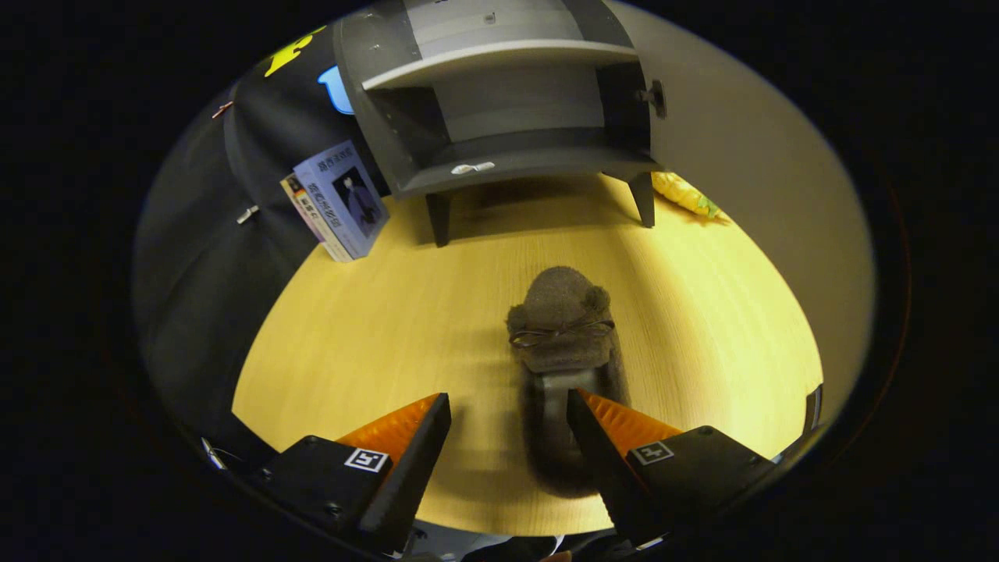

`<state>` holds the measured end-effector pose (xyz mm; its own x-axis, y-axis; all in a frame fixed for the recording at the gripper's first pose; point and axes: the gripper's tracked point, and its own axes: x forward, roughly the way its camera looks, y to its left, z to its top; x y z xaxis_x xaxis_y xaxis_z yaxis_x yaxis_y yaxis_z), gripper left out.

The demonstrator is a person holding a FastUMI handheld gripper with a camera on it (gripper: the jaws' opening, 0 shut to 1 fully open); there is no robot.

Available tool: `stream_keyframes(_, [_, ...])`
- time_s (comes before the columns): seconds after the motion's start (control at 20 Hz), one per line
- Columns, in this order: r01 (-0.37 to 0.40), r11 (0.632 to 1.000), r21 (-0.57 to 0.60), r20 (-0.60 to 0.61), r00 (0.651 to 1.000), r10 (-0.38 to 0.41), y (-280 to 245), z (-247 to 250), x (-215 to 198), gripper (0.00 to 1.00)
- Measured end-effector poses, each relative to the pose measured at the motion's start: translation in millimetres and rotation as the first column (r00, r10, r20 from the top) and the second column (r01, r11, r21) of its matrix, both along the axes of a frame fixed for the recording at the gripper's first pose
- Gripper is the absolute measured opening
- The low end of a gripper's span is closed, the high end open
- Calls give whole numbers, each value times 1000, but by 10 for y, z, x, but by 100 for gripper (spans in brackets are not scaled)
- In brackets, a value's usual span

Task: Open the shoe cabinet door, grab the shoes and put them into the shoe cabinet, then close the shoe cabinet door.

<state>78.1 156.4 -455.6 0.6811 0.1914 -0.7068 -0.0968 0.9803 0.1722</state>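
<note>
A fuzzy grey-brown slipper [563, 336] with a small bow lies on the wooden table [375, 336], toe pointing toward the cabinet. My gripper [509, 410] is open just above the table; the slipper's heel end sits between the fingers, close against the right finger [589, 437], and the left finger stands apart from it. Beyond the slipper stands the grey shoe cabinet [499, 148] on short legs, its door [726, 133] swung open to the right with a dark knob [654, 97]. Its lower shelf holds only a small white tag.
A book [339, 199] leans against the black cloth wall left of the cabinet. A yellow-green object [687, 195] lies on the table behind the cabinet's right leg, at the foot of the open door.
</note>
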Motion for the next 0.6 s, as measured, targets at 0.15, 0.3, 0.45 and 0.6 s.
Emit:
stream_keyframes(0.15, [31,999,-24,44,999,-30,18,-165,272,77])
stream_keyframes(0.3, [85,993,-79,102,992,-77,-42,-262,565,73])
stream_keyframes(0.45, [118,987,-109,124,987,-104,-109,-253,633,38])
stream_keyframes(0.6, [74,992,-99,108,992,-64,-58,-238,571,7])
